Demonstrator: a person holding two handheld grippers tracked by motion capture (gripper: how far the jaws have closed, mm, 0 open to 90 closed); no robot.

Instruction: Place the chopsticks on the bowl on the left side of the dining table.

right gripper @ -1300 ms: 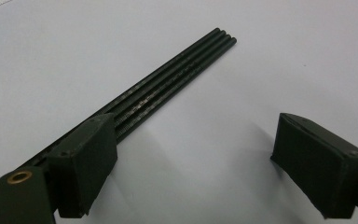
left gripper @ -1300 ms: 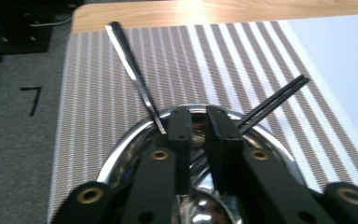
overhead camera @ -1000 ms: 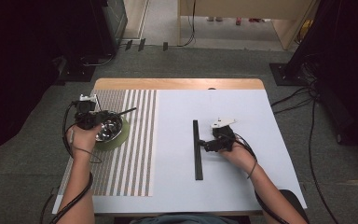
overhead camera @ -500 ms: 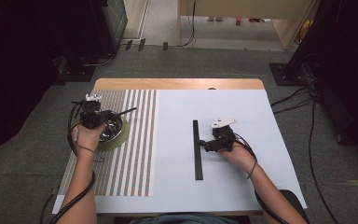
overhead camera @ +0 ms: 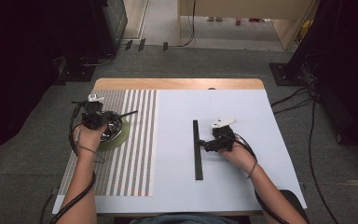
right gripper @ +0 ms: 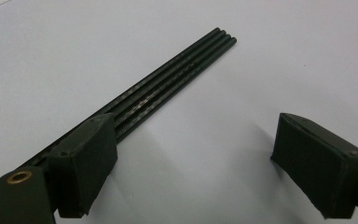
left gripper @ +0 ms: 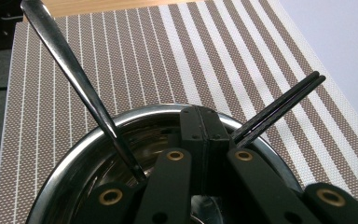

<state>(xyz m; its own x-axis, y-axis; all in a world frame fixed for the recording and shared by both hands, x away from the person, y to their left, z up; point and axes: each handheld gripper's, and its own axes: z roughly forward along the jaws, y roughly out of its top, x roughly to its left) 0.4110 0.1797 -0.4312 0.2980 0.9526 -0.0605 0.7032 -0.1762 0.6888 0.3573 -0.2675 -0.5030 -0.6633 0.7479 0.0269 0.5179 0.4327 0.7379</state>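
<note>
A steel bowl [overhead camera: 115, 129] sits on a green round mat [overhead camera: 122, 136] on the striped placemat [overhead camera: 135, 154]. My left gripper [overhead camera: 100, 122] hangs over the bowl [left gripper: 74, 144]. In the left gripper view this gripper [left gripper: 205, 126] is shut, with nothing seen between its pads. A metal spoon handle [left gripper: 70, 65] and a pair of black chopsticks [left gripper: 279, 105] lean out of the bowl. A bundle of black chopsticks [overhead camera: 197, 149] lies on the white table. My right gripper [overhead camera: 208, 143] stands open beside it, one pad over the bundle [right gripper: 182, 74].
The white tabletop [overhead camera: 242, 107] spreads right of the placemat, with a wooden strip [overhead camera: 177, 84] at the far edge. Cables trail from both grippers. Dark equipment and cables [overhead camera: 307, 93] lie on the floor around the table.
My left hand has shifted slightly to the right over the bowl. The right hand and the chopstick bundle have stayed in place.
</note>
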